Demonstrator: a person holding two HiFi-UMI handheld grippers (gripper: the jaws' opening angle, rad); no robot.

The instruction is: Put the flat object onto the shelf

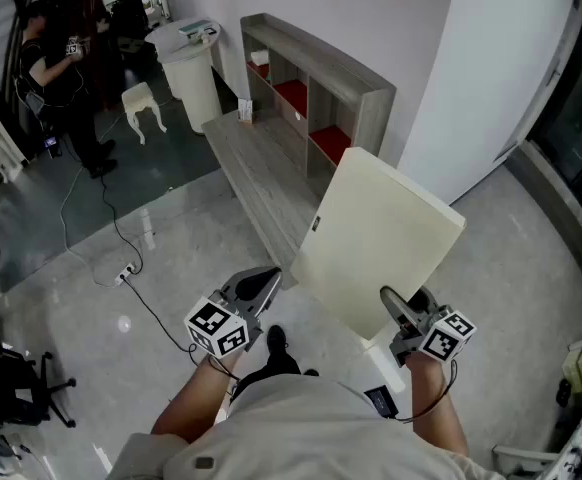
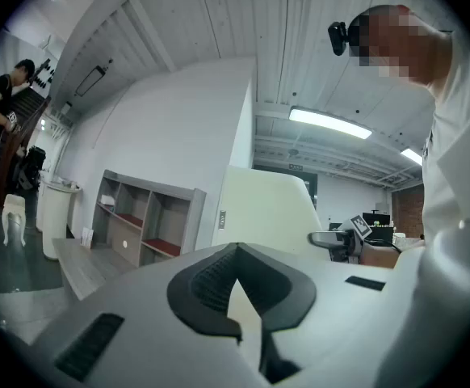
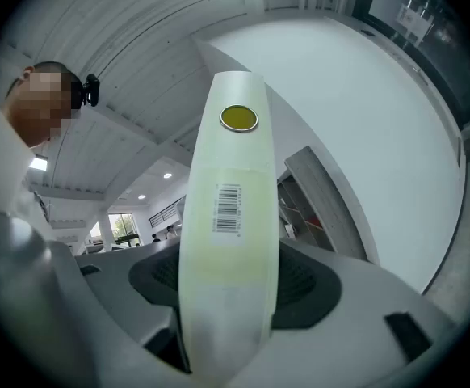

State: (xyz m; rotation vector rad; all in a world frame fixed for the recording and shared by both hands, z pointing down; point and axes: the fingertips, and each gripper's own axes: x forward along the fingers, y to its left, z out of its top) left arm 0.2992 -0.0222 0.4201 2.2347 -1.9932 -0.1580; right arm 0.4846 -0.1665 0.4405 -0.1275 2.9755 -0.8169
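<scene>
Your right tool [image 1: 399, 308] is clamped on the near lower edge of the board [image 1: 376, 238], one jaw on each face. In the right gripper view the board [image 3: 228, 217] rises edge-on from between the pads of the right tool [image 3: 227, 281], with a barcode label [image 3: 228, 208] and a round yellow sticker [image 3: 239, 118] on its narrow side. You hold it in the air, tilted, its far corner pointing toward the shelf [image 1: 371, 108].

Your left tool [image 1: 261, 286] sits just beside the board's left corner without touching it. Its jaws are closed tip to tip on nothing. In the left gripper view, the left tool [image 2: 235, 281] shows the board [image 2: 263, 208] only through the gap behind the tips.

In the head view the board covers the shelf's near end and whatever floor lies beneath it. The right gripper view gives you only a sliver of the shelf [image 3: 316, 200] to the right of the board. From the left tool, the shelf [image 2: 193, 217] shows open compartments, some lined in red, though what is in them is too small to tell.

A low wooden platform [image 1: 261, 168] runs along the front of the shelf, and the board's left edge hangs over its near end. The floor [image 1: 171, 248] to your left is open apart from a cable [image 1: 121, 238]. A white wall [image 1: 491, 68] stands close on the right.
</scene>
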